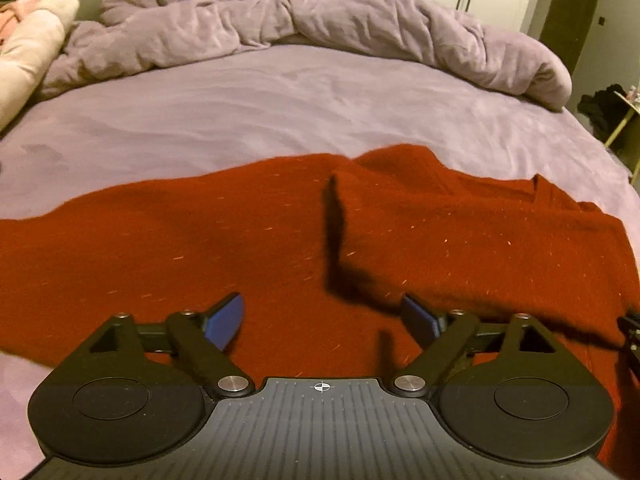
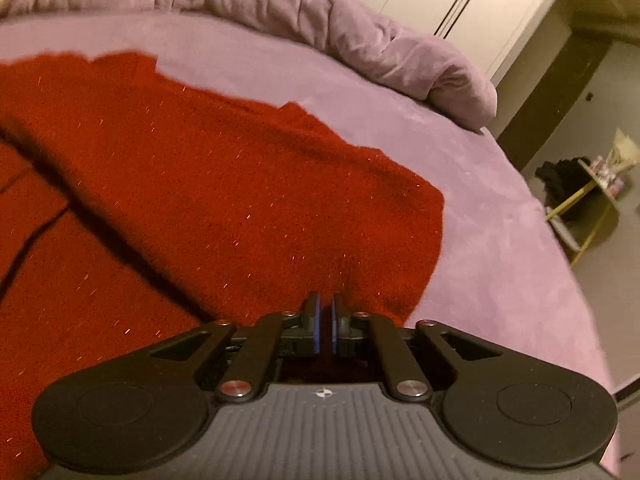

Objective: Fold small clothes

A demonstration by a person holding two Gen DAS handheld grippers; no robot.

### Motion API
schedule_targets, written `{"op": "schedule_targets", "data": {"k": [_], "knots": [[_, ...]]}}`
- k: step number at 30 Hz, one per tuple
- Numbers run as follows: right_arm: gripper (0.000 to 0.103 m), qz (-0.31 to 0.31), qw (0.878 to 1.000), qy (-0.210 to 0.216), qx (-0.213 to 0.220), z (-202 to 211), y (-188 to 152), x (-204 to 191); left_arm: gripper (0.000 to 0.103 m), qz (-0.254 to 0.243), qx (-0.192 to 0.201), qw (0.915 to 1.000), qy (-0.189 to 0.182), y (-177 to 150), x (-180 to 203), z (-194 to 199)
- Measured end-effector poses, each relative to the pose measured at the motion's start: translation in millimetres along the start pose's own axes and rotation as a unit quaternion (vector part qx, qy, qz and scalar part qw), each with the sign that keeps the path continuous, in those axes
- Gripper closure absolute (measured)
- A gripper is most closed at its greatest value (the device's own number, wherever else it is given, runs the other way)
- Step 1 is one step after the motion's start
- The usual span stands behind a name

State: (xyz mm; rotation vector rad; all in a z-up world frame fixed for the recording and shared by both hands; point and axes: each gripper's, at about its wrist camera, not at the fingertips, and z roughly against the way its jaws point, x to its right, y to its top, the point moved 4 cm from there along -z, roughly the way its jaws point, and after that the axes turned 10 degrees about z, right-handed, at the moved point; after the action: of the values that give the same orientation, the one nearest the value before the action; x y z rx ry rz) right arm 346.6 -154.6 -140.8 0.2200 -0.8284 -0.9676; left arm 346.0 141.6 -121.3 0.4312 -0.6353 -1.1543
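The right gripper has its jaws pressed nearly together, pinching the near hem of the red sweater. The left gripper hovers over the same garment with jaws spread wide, gripping nothing. The sweater lies spread on the bed, a raised fold running up its middle. Beyond its far edge there is bare purple sheet, then the bunched duvet; past its right corner, open sheet to the bed's edge
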Motion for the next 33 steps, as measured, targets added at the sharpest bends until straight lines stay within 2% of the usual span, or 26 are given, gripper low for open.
{"op": "schedule_targets", "data": {"k": [1,2,3,4,7,9,11,13,15,17,18,20,22,23,25,26,27,28,29,30,33], "knots": [[0.070,-0.008,1.000,0.000,-0.001,8,0,0,0.008,0.004,0.002,1.0000,-0.008,-1,-7,7],[0.060,-0.023,1.000,0.001,0.003,19,0,0,0.007,0.015,0.003,0.9997,-0.020,-4,-18,16],[0.034,-0.039,0.999,0.005,0.010,29,-1,1,0.007,0.029,0.005,0.9991,-0.029,-7,-31,23],[0.026,-0.064,0.997,0.020,0.023,43,-4,1,0.007,0.045,0.010,0.9984,-0.033,-8,-44,30],[0.024,-0.125,0.989,0.063,0.045,78,-18,-3,0.007,0.115,0.038,0.9925,-0.020,-12,-106,50],[0.025,-0.154,0.984,0.078,0.055,96,-30,-10,0.008,0.171,0.059,0.9834,0.005,-13,-157,59],[0.025,-0.179,0.978,0.092,0.055,106,-39,-16,0.011,0.231,0.069,0.9699,0.031,-14,-205,65],[0.025,-0.199,0.974,0.097,0.049,110,-45,-21,0.020,0.292,0.081,0.9520,0.040,-16,-248,70],[0.027,-0.211,0.972,0.095,0.035,106,-48,-21,0.023,0.349,0.093,0.9316,0.043,-17,-283,73],[0.027,-0.219,0.971,0.095,0.025,105,-50,-27,0.033,0.393,0.109,0.9127,0.029,-17,-312,74],[0.027,-0.218,0.971,0.096,0.020,106,-51,-30,0.039,0.413,0.114,0.9034,0.021,-18,-322,73],[0.028,-0.212,0.973,0.094,0.019,106,-50,-35,0.043,0.454,0.130,0.8814,-0.004,-17,-341,70],[0.029,-0.208,0.973,0.095,0.021,108,-49,-39,0.058,0.484,0.141,0.8635,-0.014,-16,-355,64],[0.030,-0.208,0.973,0.098,0.024,108,-48,-41,0.062,0.499,0.147,0.8541,-0.018,-14,-361,61],[0.031,-0.218,0.969,0.113,0.031,108,-48,-41,0.080,0.524,0.150,0.8381,-0.026,-15,-372,54],[0.031,-0.223,0.967,0.117,0.033,108,-49,-43,0.086,0.540,0.150,0.8274,-0.031,-18,-378,52],[0.031,-0.223,0.967,0.120,0.032,106,-49,-44,0.090,0.558,0.148,0.8153,-0.039,-21,-385,50],[0.033,-0.221,0.967,0.121,0.028,104,-49,-45,0.091,0.572,0.147,0.8057,-0.049,-22,-388,47],[0.033,-0.220,0.968,0.120,0.025,102,-50,-47,0.091,0.577,0.148,0.8014,-0.058,-25,-391,50],[0.035,-0.219,0.968,0.119,0.023,100,-51,-49,0.092,0.570,0.149,0.8064,-0.056,-23,-389,51],[0.035,-0.222,0.967,0.118,0.031,96,-55,-51,0.092,0.491,0.168,0.8539,-0.038,-6,-368,70]]}}
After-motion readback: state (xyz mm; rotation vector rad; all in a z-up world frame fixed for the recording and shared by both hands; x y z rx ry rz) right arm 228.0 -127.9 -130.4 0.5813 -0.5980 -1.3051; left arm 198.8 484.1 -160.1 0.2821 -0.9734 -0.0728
